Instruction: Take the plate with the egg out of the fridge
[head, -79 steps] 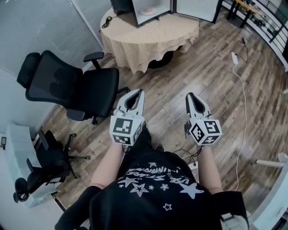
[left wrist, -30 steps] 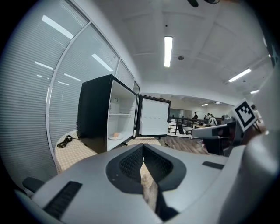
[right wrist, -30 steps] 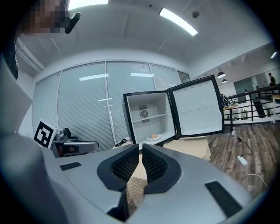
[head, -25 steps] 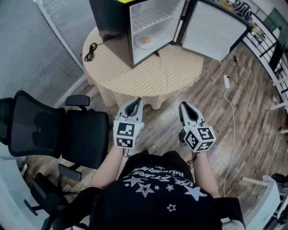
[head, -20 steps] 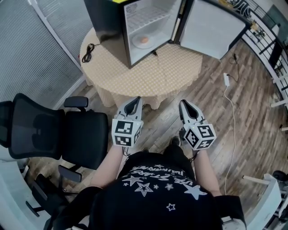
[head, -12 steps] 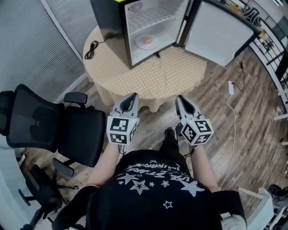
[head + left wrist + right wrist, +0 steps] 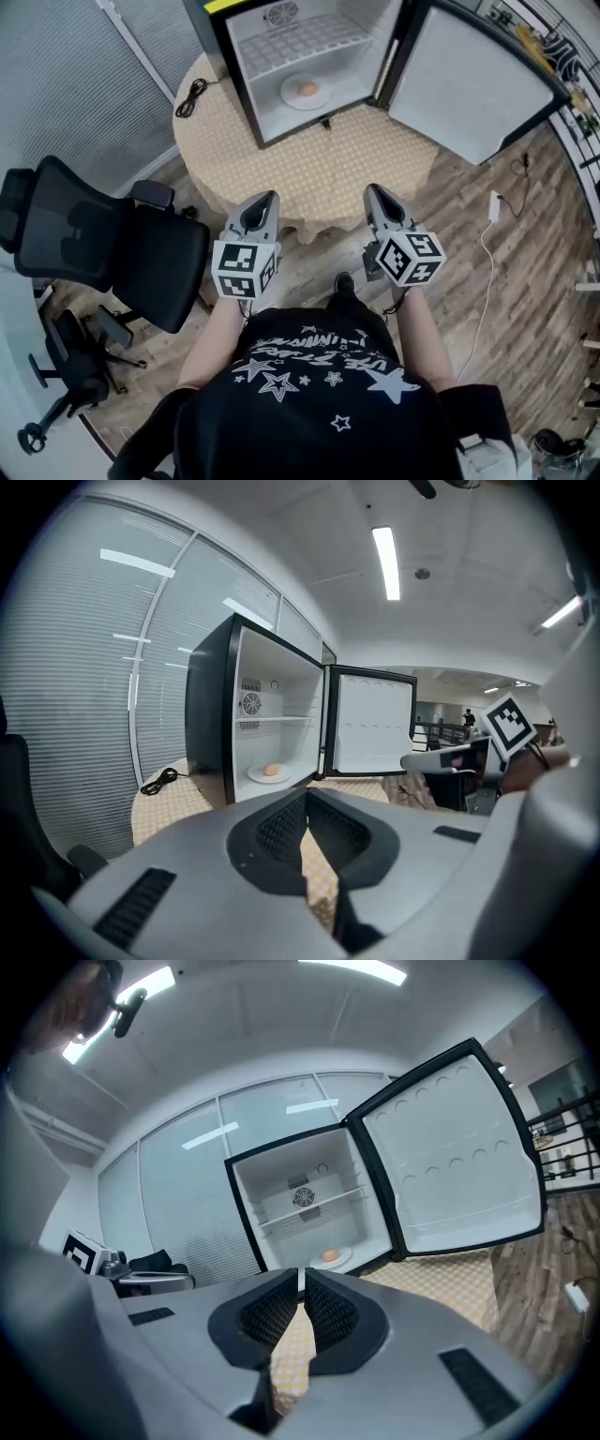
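Fridge (image 7: 267, 120) stands on a round table (image 7: 309, 178) under a pale checked cloth, a small black-cased box with a white inside. Its door (image 7: 469, 84) is swung fully open to the right, so the whole cavity shows. On the fridge floor lies a white plate (image 7: 289, 96), set a little toward the door side, and on that plate sits a single tan egg (image 7: 307, 89), roughly at its middle. Above the plate a wire shelf (image 7: 291, 42) spans the cavity. A round fan grille (image 7: 302, 1196) is set in the back wall over the shelf. The inner face of the door carries moulded round dimples and a shallow ledge near its lower edge.

On the tablecloth left of the fridge lies a coiled black cable (image 7: 192, 94). A black office chair (image 7: 112, 253) stands on the wooden floor to the left of the table.

The person holds both grippers out in front, side by side and pointing at the fridge, with their tips over the near edge of the table. The left gripper (image 7: 263, 197) has its jaws brought together at the tips, with nothing between them. The right gripper (image 7: 375, 192) is likewise closed and empty. Both are well apart from the plate, which rests inside the fridge untouched.
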A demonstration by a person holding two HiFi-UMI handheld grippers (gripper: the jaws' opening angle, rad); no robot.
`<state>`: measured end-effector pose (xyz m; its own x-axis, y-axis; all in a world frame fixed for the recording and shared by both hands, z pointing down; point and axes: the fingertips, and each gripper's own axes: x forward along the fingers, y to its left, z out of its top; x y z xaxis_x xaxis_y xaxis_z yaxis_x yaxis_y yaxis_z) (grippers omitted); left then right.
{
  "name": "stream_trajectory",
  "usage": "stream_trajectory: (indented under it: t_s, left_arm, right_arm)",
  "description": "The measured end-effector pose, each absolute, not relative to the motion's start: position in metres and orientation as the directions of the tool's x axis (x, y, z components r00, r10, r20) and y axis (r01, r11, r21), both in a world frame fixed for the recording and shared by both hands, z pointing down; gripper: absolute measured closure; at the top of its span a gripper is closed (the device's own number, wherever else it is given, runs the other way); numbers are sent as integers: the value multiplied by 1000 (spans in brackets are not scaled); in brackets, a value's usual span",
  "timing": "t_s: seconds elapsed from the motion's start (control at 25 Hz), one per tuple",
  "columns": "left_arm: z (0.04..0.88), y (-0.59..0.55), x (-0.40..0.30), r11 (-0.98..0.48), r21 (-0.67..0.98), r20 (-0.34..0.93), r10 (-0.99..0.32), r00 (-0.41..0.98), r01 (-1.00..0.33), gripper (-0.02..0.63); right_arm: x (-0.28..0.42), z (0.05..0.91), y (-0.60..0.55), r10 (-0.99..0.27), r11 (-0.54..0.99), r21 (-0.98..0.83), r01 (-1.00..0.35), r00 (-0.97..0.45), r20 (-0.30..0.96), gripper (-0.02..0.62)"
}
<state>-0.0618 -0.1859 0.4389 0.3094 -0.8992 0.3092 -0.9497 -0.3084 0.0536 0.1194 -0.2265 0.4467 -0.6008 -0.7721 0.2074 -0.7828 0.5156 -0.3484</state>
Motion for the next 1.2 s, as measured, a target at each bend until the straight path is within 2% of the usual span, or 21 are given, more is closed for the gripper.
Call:
stream_trajectory:
  t_s: [0.76,1.0,1.2]
  left_arm:
    - [454,-242,-4,-44,38,336,-940,54,-998,598]
    - [462,-240,-20,-22,32,370,-929,32,-999,598]
    - [469,-266,-41,-45,42,366,-929,57,-998,598]
  right_arm:
    - [165,474,-330,-573,652,-482,-585,-797,192,555]
    - [146,481,-358,-600,593,-603,-534,-792,111,555]
    - [127,489,-382,-623,526,-658,-539,-771,133,555]
